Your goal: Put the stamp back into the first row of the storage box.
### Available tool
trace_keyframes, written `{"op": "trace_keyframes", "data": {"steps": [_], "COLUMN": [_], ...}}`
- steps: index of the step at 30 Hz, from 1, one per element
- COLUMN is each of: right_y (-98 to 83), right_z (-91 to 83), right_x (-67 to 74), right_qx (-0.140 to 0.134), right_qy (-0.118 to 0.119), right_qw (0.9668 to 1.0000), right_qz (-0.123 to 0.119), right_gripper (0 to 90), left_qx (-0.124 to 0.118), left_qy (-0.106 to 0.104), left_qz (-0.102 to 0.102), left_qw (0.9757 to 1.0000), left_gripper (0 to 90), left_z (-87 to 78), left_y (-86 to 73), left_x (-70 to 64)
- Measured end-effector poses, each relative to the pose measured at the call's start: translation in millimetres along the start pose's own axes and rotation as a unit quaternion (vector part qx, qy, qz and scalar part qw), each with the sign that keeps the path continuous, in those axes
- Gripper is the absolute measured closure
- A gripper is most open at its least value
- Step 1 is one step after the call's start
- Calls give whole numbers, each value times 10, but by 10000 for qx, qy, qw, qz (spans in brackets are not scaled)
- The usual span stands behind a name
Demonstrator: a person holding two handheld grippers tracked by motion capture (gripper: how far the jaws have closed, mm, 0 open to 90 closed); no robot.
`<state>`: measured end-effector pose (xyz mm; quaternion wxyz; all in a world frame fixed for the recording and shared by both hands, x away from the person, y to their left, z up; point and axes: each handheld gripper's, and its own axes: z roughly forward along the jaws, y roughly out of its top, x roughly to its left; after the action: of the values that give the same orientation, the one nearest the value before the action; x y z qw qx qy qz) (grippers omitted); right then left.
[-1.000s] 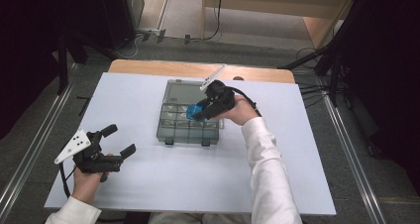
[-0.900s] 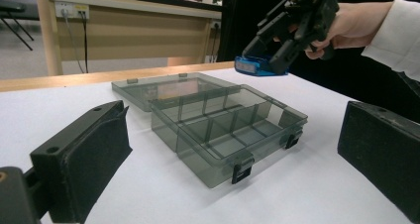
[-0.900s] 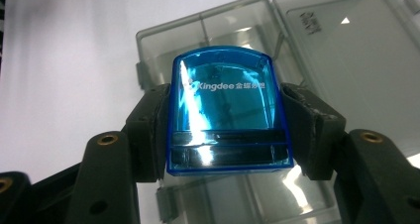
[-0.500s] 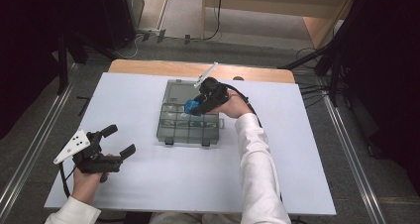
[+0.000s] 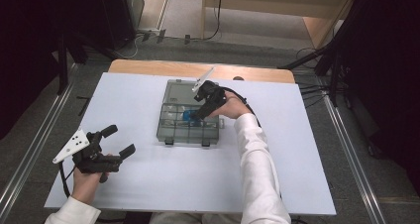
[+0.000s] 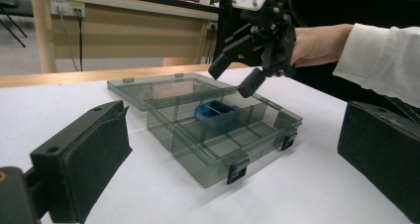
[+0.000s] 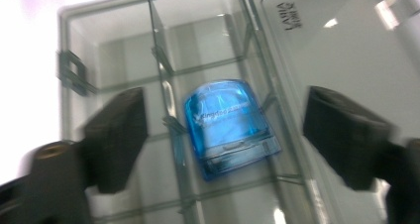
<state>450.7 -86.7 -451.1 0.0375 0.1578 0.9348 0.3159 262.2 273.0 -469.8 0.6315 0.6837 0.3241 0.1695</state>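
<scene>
Right tongs (image 5: 199, 108), jaws apart, hovered at frame centre over the blue case (image 7: 229, 127) lying in the open organiser box (image 5: 171, 133), apparently just released or awaiting a closing grasp; left tongs (image 5: 115, 140), apart, idled lower left on the desk (image 5: 297, 149).

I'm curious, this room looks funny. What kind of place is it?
Probably a lab or workshop set up for recording. A white-topped table stands among dark curtains, cables run over the floor, and wall sockets show behind.

Light: even, from overhead — the white table (image 5: 148, 100) is bright, the room's sides dark.
Glare: pale streaks on the clear box (image 7: 317, 40); table blown out white beside it.
Blur: right gripper view smeared — jaws soft.
Shadows: faint.
</scene>
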Motion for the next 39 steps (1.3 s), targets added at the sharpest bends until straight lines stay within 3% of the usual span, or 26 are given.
{"op": "trace_keyframes", "data": {"steps": [3, 5, 15, 19, 33, 39], "right_y": [-1, -1, -13, -60, -444, -608], "right_z": [-46, -94, -289, -440, -1015, -1179], "right_x": [10, 32, 98, 143, 281, 363], "right_qx": [-12, -42, 23, -100, -215, -300], "right_qy": [-113, -204, -399, -484, -853, -987], "right_qw": [9999, 9997, 9982, 9970, 9907, 9873], "right_qz": [32, 106, 458, 589, 1041, 1206], "right_gripper": [88, 0, 0, 0, 0, 0], "left_qx": [0, 4, -14, 1, -17, 40], "left_qy": [6, -5, -16, -28, -78, 40], "left_qz": [-19, -4, -23, -9, -46, -33], "left_qw": [10000, 10000, 10000, 10000, 10000, 10000], "left_gripper": [0, 0, 0, 0, 0, 0], "left_z": [2, 1, 5, 8, 39, 48], "left_y": [-1, 0, 0, 0, 0, -5], "left_x": [2, -1, -2, -10, -13, 27]}}
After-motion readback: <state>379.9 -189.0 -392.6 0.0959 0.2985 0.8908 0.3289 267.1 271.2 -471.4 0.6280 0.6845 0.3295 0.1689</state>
